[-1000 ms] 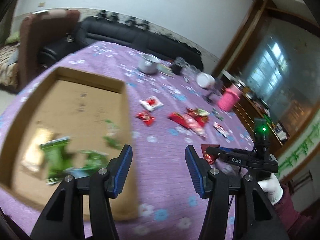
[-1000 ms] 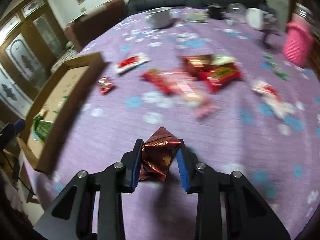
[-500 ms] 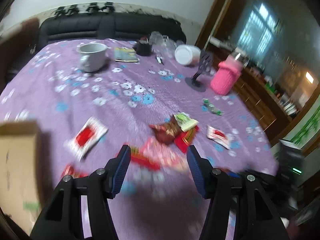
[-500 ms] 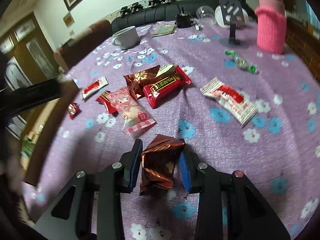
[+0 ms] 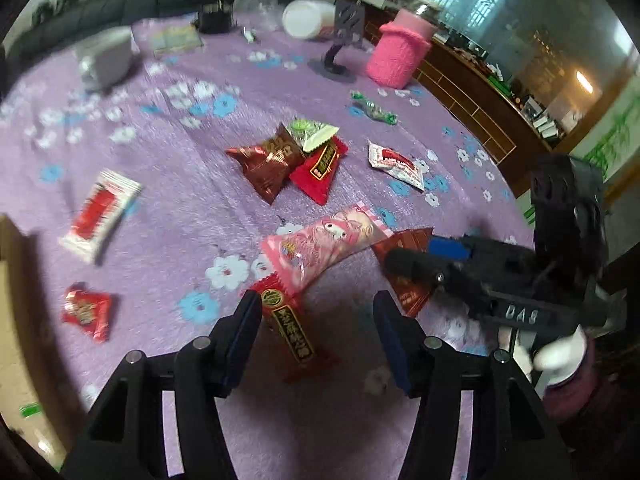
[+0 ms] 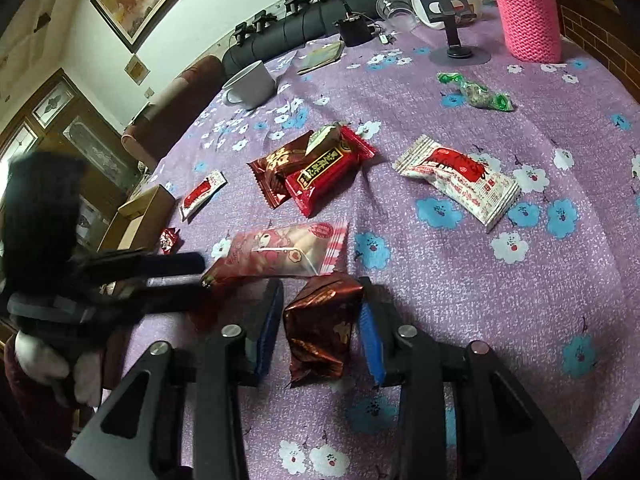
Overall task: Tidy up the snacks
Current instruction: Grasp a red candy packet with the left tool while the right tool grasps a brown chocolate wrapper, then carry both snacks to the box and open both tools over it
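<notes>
My left gripper (image 5: 316, 328) is open, low over the purple cloth, with a long red snack bar (image 5: 290, 330) lying between its fingers. A pink cartoon packet (image 5: 324, 246) lies just beyond it. My right gripper (image 6: 320, 320) has opened wider; the dark red foil packet (image 6: 322, 326) sits loose between its fingers with a gap on both sides. It also shows in the left wrist view (image 5: 412, 276). More snacks lie scattered: a red and brown pile (image 6: 316, 168), a white-red packet (image 6: 460, 178), a green candy (image 6: 476, 94).
The cardboard box (image 6: 140, 216) stands at the table's left edge. A white mug (image 6: 250, 82), a pink knitted cup (image 6: 528, 12), a phone stand (image 6: 454, 20) and a small red candy (image 5: 86, 310) are on the cloth. A white-red packet (image 5: 100, 214) lies left.
My left gripper swung away from the box to the snack pile and came down over the red bar. My right gripper loosened its hold on the foil packet.
</notes>
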Action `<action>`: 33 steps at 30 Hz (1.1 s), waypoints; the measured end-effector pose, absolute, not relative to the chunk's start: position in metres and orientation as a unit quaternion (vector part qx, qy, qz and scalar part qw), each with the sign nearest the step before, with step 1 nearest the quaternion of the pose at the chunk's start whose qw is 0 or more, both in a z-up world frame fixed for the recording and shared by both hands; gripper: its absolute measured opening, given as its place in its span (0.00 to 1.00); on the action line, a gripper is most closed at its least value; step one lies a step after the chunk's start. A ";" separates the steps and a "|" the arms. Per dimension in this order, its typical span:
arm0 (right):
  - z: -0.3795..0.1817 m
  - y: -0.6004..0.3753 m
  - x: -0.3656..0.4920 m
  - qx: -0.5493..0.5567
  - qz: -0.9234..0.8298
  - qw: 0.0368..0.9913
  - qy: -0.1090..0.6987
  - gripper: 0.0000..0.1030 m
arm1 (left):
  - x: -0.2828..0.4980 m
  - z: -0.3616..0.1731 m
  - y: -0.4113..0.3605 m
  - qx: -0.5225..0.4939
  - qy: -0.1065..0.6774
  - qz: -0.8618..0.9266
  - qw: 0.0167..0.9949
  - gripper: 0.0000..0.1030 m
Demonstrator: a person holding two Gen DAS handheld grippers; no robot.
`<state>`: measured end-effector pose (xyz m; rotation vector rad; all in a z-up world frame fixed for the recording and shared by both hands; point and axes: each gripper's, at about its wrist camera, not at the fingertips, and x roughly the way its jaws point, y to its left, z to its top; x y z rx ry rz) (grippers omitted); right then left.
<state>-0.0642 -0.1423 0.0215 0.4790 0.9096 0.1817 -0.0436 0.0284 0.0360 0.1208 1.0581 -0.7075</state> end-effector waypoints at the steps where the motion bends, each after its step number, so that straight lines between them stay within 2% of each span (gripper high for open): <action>1: 0.021 -0.142 -0.065 0.227 0.087 0.868 0.434 0.43 | -0.049 0.036 0.027 0.077 0.481 -0.321 0.813 0.56; 9: 0.024 -0.130 -0.066 0.174 0.075 0.881 0.433 0.43 | -0.057 0.011 0.000 0.155 0.459 -0.267 0.833 0.55; 10: 0.024 -0.127 -0.066 0.160 0.073 0.884 0.434 0.43 | -0.059 0.011 -0.002 0.154 0.456 -0.262 0.836 0.52; 11: 0.025 -0.123 -0.067 0.142 0.069 0.886 0.435 0.43 | -0.061 0.013 -0.001 0.146 0.457 -0.261 0.838 0.36; 12: 0.026 -0.118 -0.067 0.120 0.062 0.890 0.436 0.41 | -0.059 0.013 -0.001 0.143 0.457 -0.258 0.839 0.16; 14: 0.026 -0.112 -0.070 0.093 0.051 0.894 0.435 0.35 | -0.062 0.015 0.004 0.118 0.461 -0.254 0.842 0.17; 18: 0.029 -0.115 -0.075 0.100 0.052 0.897 0.426 0.34 | -0.075 0.024 0.027 0.075 0.455 -0.259 0.849 0.16; 23: 0.048 -0.125 -0.102 0.161 0.074 0.901 0.396 0.34 | -0.099 0.055 0.079 0.006 0.429 -0.270 0.862 0.16; 28: 0.069 -0.097 -0.112 0.165 0.111 0.898 0.393 0.34 | -0.114 0.081 0.157 -0.048 0.399 -0.227 0.887 0.16; 33: 0.085 -0.037 -0.089 0.160 0.175 0.883 0.406 0.34 | -0.104 0.084 0.237 -0.099 0.395 -0.141 0.902 0.16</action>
